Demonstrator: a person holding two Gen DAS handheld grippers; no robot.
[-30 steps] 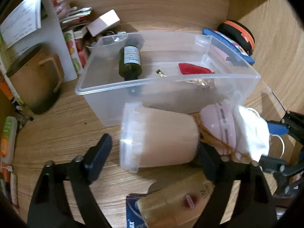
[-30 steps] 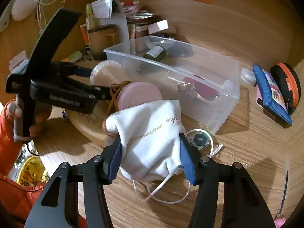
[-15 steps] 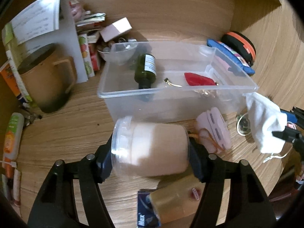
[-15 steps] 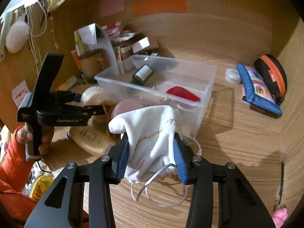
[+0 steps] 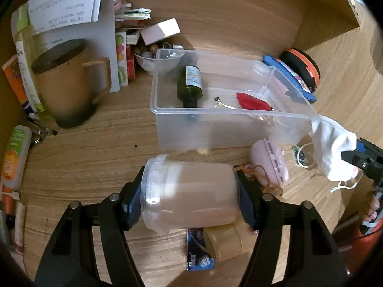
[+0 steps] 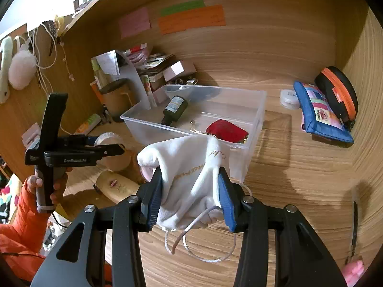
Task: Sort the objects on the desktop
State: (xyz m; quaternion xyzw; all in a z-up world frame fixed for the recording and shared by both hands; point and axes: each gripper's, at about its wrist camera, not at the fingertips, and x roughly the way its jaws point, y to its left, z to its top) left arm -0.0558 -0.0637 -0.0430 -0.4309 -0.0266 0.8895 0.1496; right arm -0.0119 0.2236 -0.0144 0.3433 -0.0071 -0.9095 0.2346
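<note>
The clear bin (image 6: 251,117) lies straight ahead of the right gripper (image 6: 190,197), whose fingers pinch the white pouch (image 6: 191,167) just short of its near rim; the left gripper (image 5: 189,197) clamps the lidded cup (image 5: 189,191) sideways, long axis across its fingers, farther from the bin over the table (image 5: 95,148), a pink case (image 5: 270,162) beside it

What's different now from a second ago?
The left gripper closed on the plastic jar and lifted it. The right gripper raised the white pouch toward the clear bin. The bin's contents and the brown mug stayed put.
</note>
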